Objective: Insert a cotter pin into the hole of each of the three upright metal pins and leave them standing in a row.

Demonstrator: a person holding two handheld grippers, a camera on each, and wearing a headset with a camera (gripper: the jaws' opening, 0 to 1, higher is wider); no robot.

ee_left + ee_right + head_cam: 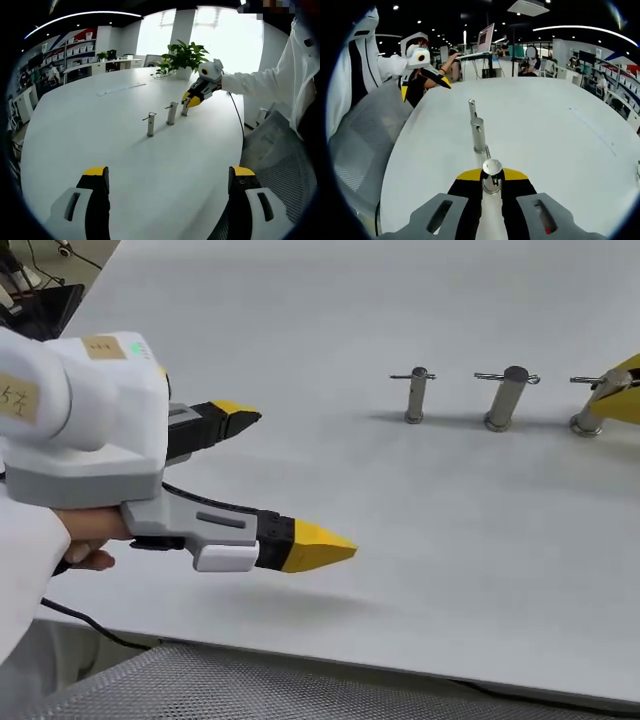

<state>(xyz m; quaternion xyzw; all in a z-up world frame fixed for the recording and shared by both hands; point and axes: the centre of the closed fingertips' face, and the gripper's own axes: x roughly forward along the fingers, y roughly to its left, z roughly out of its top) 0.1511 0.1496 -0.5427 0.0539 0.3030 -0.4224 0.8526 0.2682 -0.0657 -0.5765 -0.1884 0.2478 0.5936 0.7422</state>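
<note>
yellow-tipped left gripper (300, 483) hangs wide open, empty. right gripper (491, 176) pinches the short silver metal pin (491, 167); a sideways tug could tip it.

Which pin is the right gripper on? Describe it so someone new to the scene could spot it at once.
On the white table, three upright metal pins stand in a row. In the head view, take the right-end pin. It alone sits between the yellow jaws of the right gripper; the middle pin and left-end pin stand free.
</note>
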